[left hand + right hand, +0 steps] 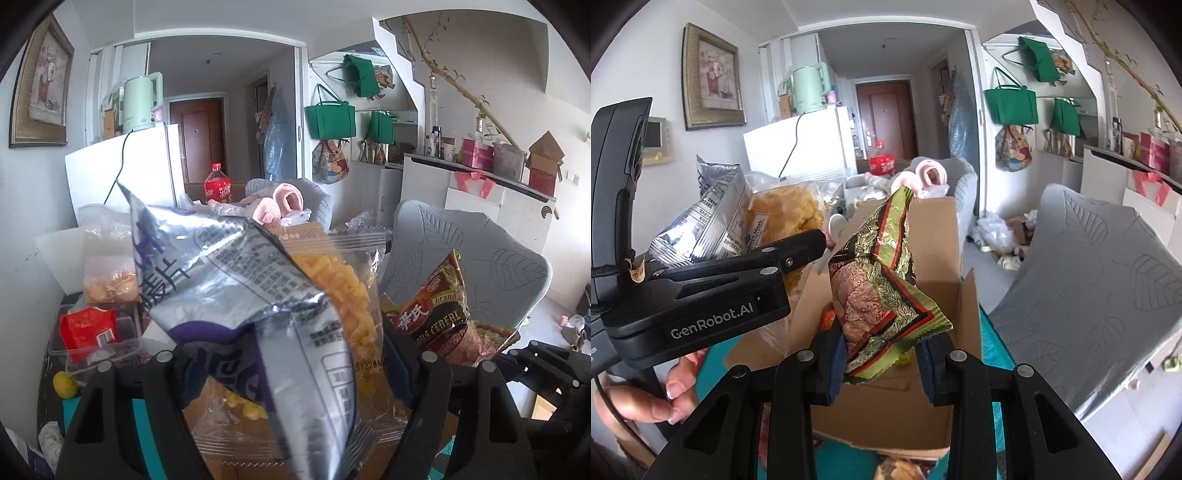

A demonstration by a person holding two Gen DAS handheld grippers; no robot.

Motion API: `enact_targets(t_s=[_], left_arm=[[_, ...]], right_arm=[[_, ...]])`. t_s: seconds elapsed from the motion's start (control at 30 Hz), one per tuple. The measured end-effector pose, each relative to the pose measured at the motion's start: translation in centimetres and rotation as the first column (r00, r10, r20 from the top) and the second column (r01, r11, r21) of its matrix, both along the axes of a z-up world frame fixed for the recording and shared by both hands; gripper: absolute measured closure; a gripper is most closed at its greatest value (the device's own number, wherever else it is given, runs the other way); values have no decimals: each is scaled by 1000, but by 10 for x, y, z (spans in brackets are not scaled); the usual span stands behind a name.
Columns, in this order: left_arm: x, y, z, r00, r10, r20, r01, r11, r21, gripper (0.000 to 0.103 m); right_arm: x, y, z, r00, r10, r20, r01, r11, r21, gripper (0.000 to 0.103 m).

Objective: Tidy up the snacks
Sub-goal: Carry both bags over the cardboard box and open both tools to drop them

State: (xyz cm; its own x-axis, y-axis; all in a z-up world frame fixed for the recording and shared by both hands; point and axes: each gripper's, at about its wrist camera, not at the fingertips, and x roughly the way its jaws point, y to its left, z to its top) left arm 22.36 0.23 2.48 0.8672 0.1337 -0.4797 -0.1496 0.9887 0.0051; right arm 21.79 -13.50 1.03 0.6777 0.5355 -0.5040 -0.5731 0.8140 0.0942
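We have both tongs loaded, and what counts for the coming move is where the open cardboard box lies from each of them. Our right tongs are pinched nearly closed on the lower corner of the green-and-red cereal packet; the packet stands up from the pads, its long axis tilted up and away from us, and the box mouth sits directly below and just beyond the fingertips. Our left tongs stand fairly wide, yet they are gripping: between the fingers we hold two bags together, a silver foil bag with purple print laid across a clear bag of yellow puffed snacks. Both bags rise out of those tongs and lean up and to the left, hiding most of what is under them; brown cardboard shows below the pads, so we judge the box lies beneath that pair too. In the right wrist view the left tongs sit to the left of ours, beside the box's left wall, while the cereal packet already hangs over the opening. So we judge the right hand the nearer to a drop, needing mainly a descent. The bulkier left pair may need to come further over the box mouth.
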Motion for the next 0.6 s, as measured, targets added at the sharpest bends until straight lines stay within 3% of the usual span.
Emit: enact_targets(t_s=[0.13, 0.23, 0.6], left_arm=[[20, -4, -21, 998, -37, -57, 36, 999, -31, 25], [32, -10, -35, 995, 5, -97, -5, 1000, -4, 25], [64, -20, -81, 965, 1, -261, 5, 1000, 25, 25]], right_arm=[[22, 7, -15, 1000, -10, -20, 9, 1000, -22, 70], [40, 13, -27, 999, -23, -41, 21, 999, -48, 70], [78, 20, -74, 982, -61, -177, 35, 989, -146, 70]])
